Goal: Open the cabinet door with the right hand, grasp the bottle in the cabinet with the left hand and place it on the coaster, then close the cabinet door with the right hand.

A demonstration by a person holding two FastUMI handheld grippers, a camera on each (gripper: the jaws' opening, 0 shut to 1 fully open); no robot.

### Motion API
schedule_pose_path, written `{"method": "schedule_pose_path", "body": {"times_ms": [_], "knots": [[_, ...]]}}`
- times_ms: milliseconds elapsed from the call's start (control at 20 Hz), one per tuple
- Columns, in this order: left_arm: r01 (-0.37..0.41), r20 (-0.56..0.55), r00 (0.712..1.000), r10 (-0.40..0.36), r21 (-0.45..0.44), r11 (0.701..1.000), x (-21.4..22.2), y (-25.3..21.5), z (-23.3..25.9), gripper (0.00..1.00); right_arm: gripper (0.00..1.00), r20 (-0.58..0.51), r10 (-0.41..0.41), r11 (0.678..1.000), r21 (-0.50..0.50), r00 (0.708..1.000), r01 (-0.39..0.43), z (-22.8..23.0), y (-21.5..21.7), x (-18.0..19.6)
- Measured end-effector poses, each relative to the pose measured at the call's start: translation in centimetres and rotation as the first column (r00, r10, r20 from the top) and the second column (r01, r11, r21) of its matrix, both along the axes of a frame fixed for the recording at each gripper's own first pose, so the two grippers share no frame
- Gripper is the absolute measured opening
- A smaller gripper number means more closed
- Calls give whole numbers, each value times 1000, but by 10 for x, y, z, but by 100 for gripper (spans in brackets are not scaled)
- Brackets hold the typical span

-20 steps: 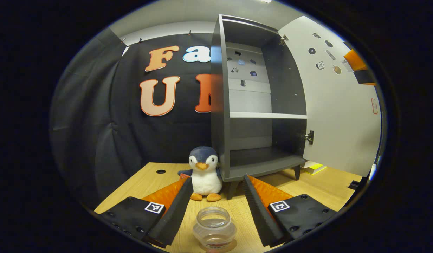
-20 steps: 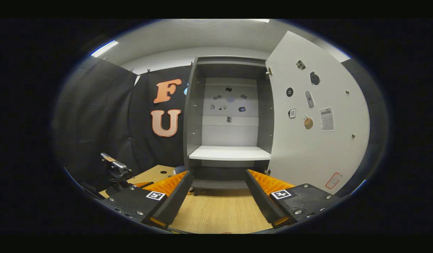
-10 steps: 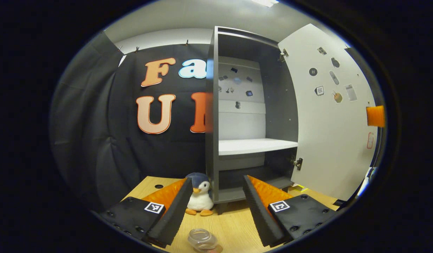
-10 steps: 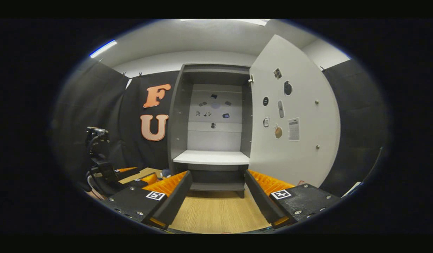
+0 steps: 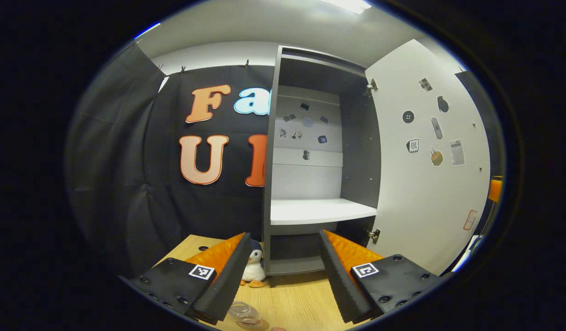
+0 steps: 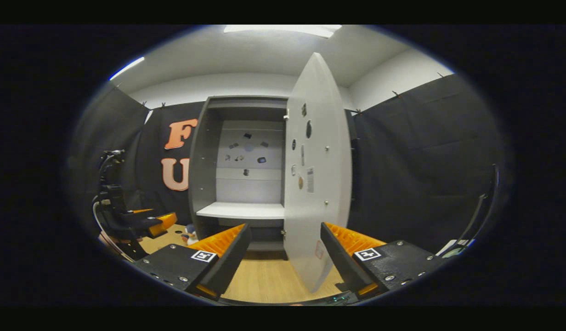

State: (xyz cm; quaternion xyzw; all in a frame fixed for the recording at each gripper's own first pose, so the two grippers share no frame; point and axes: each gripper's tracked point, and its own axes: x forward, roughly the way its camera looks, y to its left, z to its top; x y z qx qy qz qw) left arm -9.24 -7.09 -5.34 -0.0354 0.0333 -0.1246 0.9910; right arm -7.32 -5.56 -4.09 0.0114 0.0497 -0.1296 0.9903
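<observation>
I see the cabinet point(image 5: 310, 161) standing open on the wooden table point(image 5: 292, 299), its white door point(image 5: 425, 184) swung wide, and its white shelf point(image 5: 319, 210) is bare. My left gripper point(image 5: 283, 276) hangs above the table with its fingers spread apart, holding nothing. My right gripper point(image 6: 285, 257) is likewise spread and holds nothing, facing the door's edge. A toy penguin point(image 5: 254, 271) sits by the cabinet's foot. The bottle point(image 5: 244, 315) stands on the table below my left gripper, at the picture's lower edge.

Even ceiling-panel point(image 6: 283, 30) light, sharp centre, strong fisheye bending at edges
</observation>
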Motion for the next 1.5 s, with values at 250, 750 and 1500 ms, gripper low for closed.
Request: {"method": "schedule_pose_path", "body": {"times_ms": [250,750,1500], "knots": [[8,-26,1000,-9,-24,1000,-6,-5,6,93,93,-3,-198,979,-52,980,198,1,-84,-28],[-11,7,1000,11,-30,999,-7,5,30,93,88,1,-143,990,-20,990,143,4,-94,2],[-71,13,997,71,-39,997,27,49,27,93,81,24,192,973,123,981,-193,9,47,66]]}}
